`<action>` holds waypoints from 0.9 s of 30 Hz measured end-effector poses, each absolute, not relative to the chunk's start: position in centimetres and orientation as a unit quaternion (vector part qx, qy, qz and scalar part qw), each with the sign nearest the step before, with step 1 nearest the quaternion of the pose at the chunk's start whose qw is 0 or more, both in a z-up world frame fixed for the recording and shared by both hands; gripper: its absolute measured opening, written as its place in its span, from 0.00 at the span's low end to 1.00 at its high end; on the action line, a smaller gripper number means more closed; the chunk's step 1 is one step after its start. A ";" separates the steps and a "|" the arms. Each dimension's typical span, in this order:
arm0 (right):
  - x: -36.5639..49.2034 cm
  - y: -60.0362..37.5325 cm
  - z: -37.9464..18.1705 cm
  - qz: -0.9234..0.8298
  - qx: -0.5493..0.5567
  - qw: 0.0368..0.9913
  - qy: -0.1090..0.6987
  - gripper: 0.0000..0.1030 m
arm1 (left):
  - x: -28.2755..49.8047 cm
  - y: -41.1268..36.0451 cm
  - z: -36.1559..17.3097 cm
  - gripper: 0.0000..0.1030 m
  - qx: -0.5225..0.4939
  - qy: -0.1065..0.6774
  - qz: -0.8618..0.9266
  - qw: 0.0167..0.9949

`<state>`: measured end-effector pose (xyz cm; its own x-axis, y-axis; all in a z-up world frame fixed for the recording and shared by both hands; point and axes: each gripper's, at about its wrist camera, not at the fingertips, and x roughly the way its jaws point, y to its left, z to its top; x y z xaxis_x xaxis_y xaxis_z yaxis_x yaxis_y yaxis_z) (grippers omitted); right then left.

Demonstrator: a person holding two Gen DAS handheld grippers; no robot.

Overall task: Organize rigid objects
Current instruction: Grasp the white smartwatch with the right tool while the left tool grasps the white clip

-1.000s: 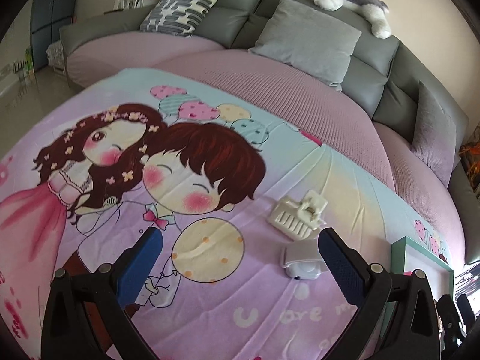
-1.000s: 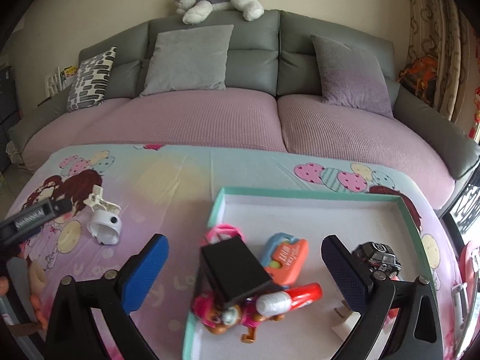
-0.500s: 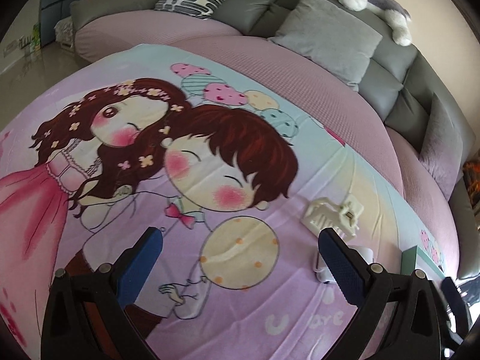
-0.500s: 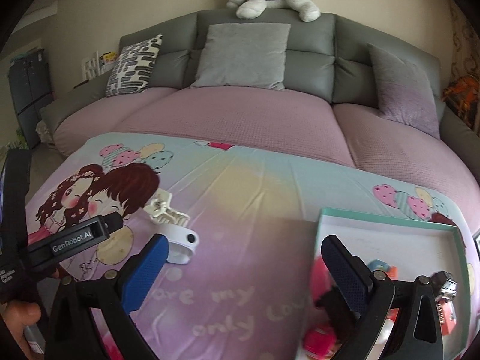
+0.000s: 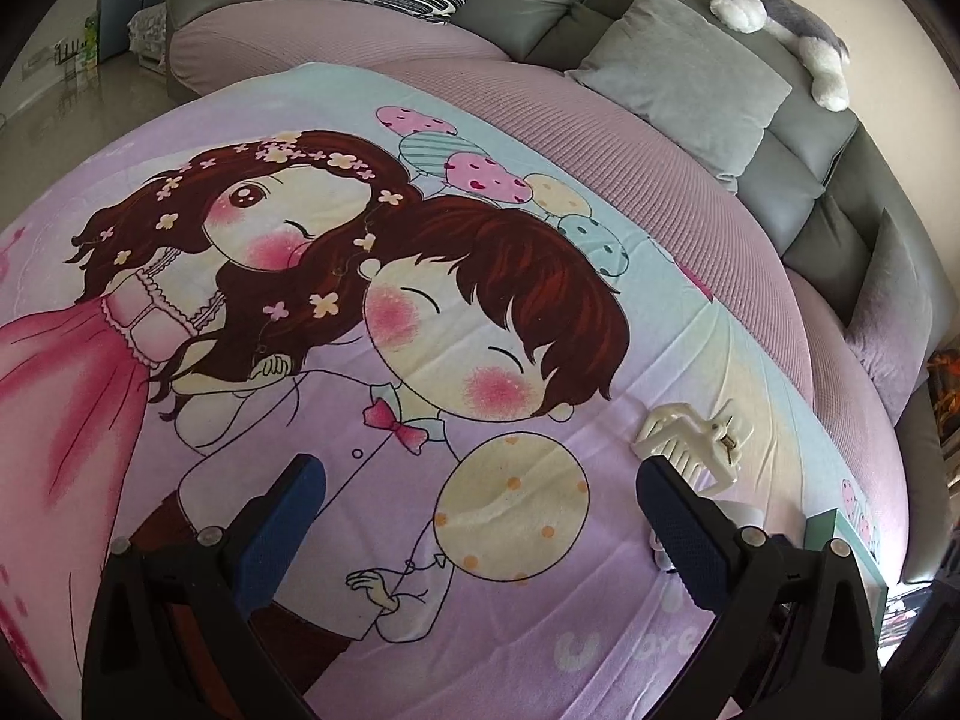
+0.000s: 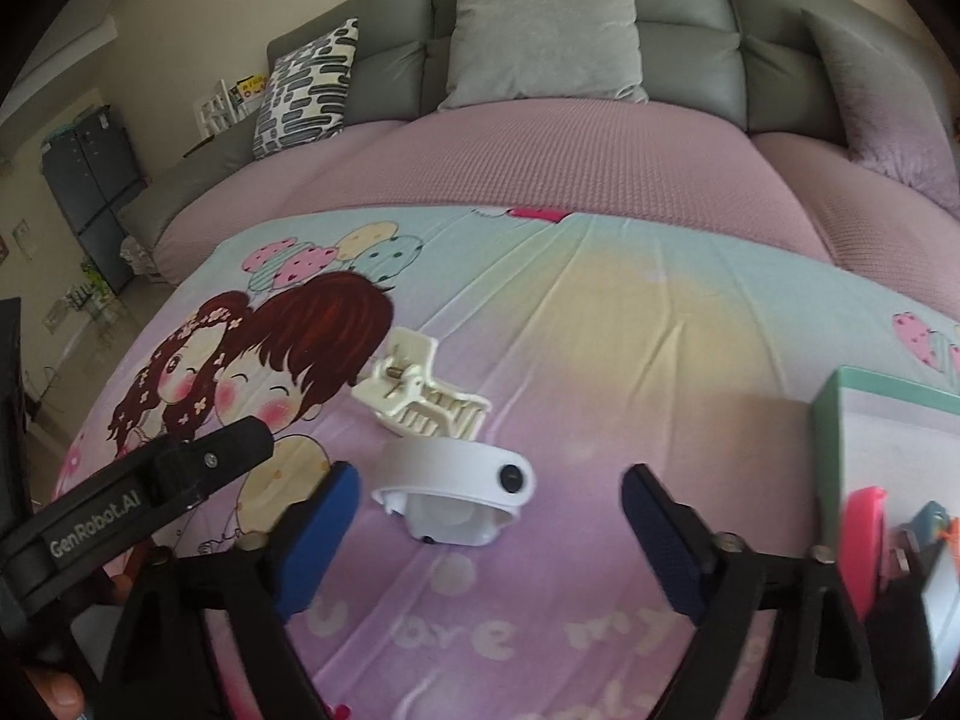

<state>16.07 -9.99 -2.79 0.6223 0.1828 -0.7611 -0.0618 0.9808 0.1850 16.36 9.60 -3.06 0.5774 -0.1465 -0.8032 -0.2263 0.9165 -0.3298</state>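
Observation:
A cream hair claw clip (image 6: 420, 396) lies on the cartoon-print cloth, and a white wristband device (image 6: 456, 492) lies just in front of it. My right gripper (image 6: 489, 516) is open and empty, its blue pads on either side of the white device. My left gripper (image 5: 480, 510) is open and empty over the cloth, with the clip (image 5: 690, 441) just beyond its right pad. The white device (image 5: 741, 513) is mostly hidden behind that pad. The left gripper also shows in the right wrist view (image 6: 150, 492) at the left.
A green-rimmed tray (image 6: 831, 420) with pink and orange toys (image 6: 867, 540) stands at the right; its corner shows in the left wrist view (image 5: 840, 534). A sofa with a purple cover (image 6: 570, 168) and grey cushions (image 6: 540, 36) lies behind the table.
My right gripper has swung left, from over the tray to the white device and clip. My left gripper has shifted left, so the clip and device now sit at its right pad.

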 end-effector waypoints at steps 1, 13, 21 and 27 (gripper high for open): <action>16.2 -10.0 -3.0 0.070 0.077 0.896 0.431 0.76 | 16.4 9.5 -3.0 1.00 -0.201 0.459 0.021 0.865; 15.4 -11.7 -2.4 0.066 0.110 0.891 0.436 0.56 | 17.0 7.1 -2.5 1.00 -0.199 0.467 -0.018 0.861; 14.8 -14.7 -1.1 0.029 0.112 0.895 0.430 0.56 | 19.2 3.7 -2.3 1.00 -0.184 0.483 -0.073 0.853; 14.5 -15.8 -0.6 0.020 0.111 0.897 0.427 0.56 | 20.9 0.9 -3.2 0.90 -0.140 0.500 -0.084 0.850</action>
